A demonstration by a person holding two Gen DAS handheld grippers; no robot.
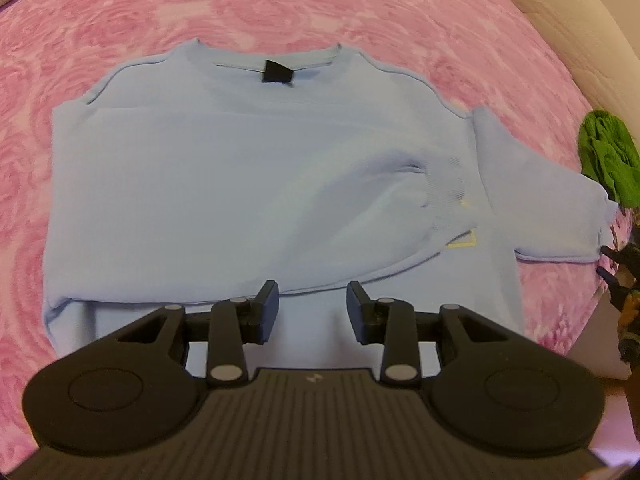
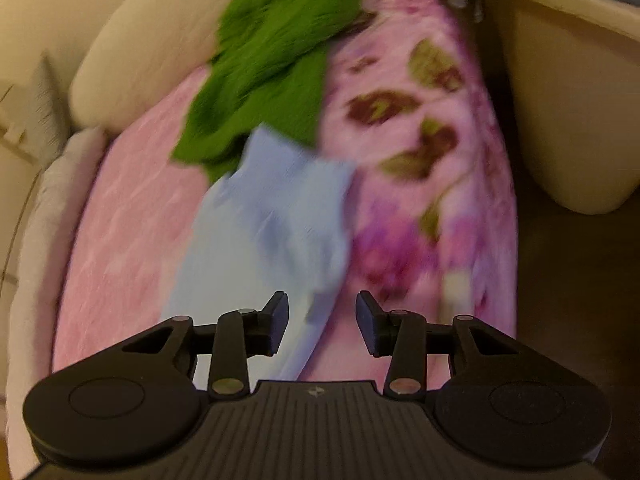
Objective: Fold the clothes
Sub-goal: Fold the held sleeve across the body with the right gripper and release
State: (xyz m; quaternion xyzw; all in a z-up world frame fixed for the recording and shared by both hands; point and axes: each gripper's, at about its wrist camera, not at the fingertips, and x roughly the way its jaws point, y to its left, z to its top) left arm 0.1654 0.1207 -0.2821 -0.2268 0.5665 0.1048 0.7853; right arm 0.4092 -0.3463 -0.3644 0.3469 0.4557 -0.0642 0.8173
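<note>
My left gripper [image 1: 312, 306], jaws parted and holding nothing, hovers over the hem of the light-blue long-sleeved sweatshirt [image 1: 224, 184] lying flat on the pink rose-patterned bedspread [image 1: 72, 40]. My right gripper [image 2: 322, 322], likewise parted and empty, overlooks its outstretched sleeve [image 2: 272, 224] beside a crumpled green garment [image 2: 272, 52].

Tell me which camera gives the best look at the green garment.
The right wrist view: the green garment fills the upper middle, crumpled on the pink bedspread beyond the light blue sweatshirt's sleeve, though blurred. The left wrist view shows only a small bunch at its right edge.
</note>
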